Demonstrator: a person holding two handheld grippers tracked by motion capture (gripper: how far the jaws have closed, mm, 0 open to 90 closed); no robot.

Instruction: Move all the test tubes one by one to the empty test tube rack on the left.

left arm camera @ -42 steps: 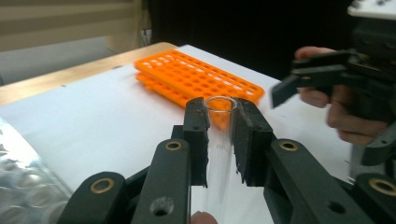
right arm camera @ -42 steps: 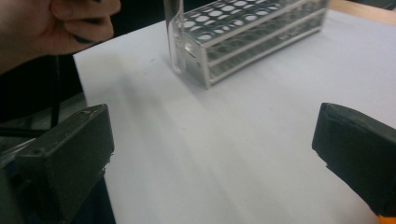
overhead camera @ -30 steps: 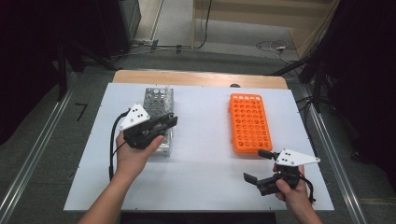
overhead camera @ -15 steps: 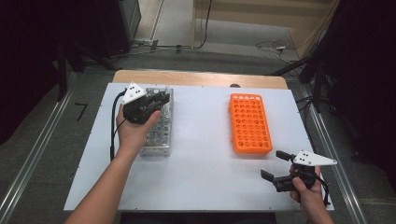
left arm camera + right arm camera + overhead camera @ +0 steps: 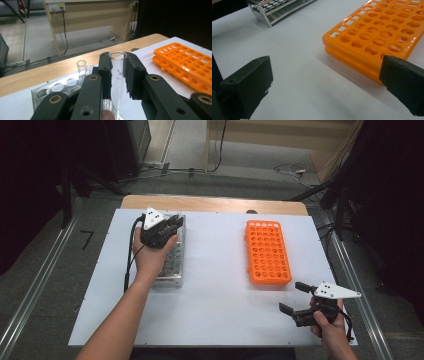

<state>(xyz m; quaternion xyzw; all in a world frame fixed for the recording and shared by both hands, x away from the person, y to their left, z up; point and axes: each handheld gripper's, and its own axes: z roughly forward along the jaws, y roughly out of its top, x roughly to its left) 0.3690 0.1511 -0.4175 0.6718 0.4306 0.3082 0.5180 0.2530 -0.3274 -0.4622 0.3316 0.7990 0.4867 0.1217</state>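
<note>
High view: left hand-held gripper (image 5: 172, 223) over rack (image 5: 170, 265).

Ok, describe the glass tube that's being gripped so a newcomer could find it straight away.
Start at the white table, then go to the metal rack on its left side. At the rack's far end, the left tool clamps one upright clear tube; the other tubes stand free.

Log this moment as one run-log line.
left tool: shut on glass tube, over metal rack | right tool: open, empty, near orange rack | table
</note>
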